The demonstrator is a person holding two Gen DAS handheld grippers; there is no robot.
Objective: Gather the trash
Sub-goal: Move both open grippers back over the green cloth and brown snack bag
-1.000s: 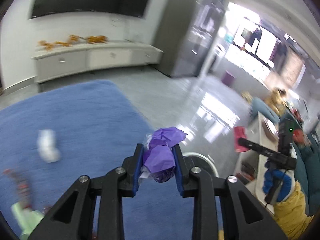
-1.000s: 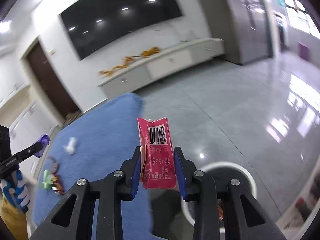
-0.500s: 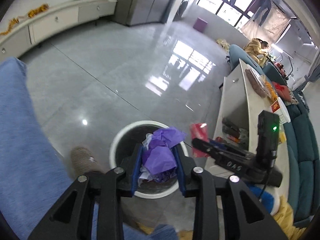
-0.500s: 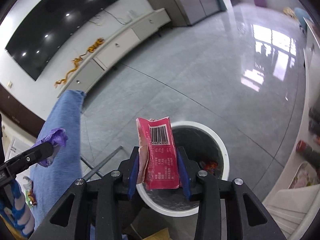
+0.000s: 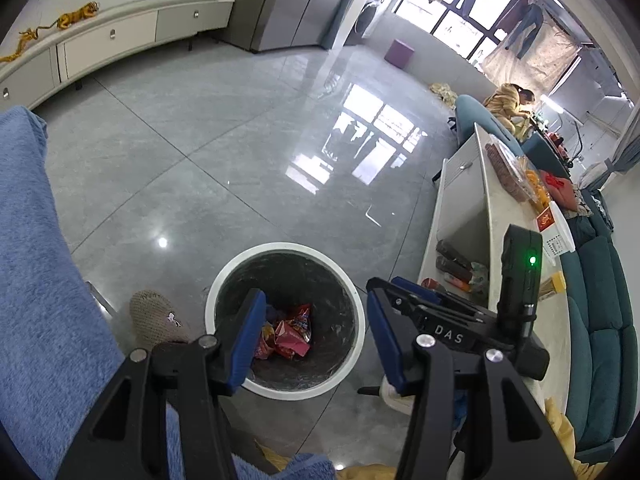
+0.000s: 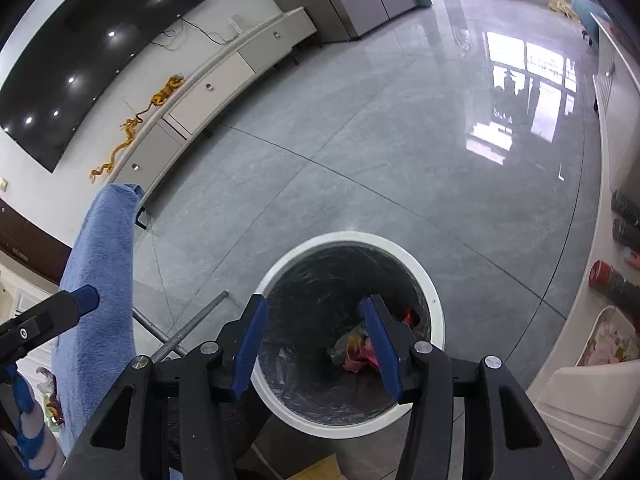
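Left gripper (image 5: 314, 334) and right gripper (image 6: 314, 338) held over white-rimmed bin (image 5: 224, 288), jaws opening, nothing between them, wrappers (image 5: 290, 330) seen at six o'clock inside.

This is a home's open living room. A large dark television (image 6: 80, 60) hangs on the wall above a long, low white cabinet (image 6: 208, 92) with drawers. Glossy grey floor tiles (image 5: 240, 140) mirror tall windows (image 5: 472, 12), where what look like clothes hang to dry. A teal sofa (image 5: 600, 340) sits behind a white table (image 5: 516, 216) strewn with snacks, and a tall steel-grey cupboard or fridge (image 5: 288, 0) stands nearby.
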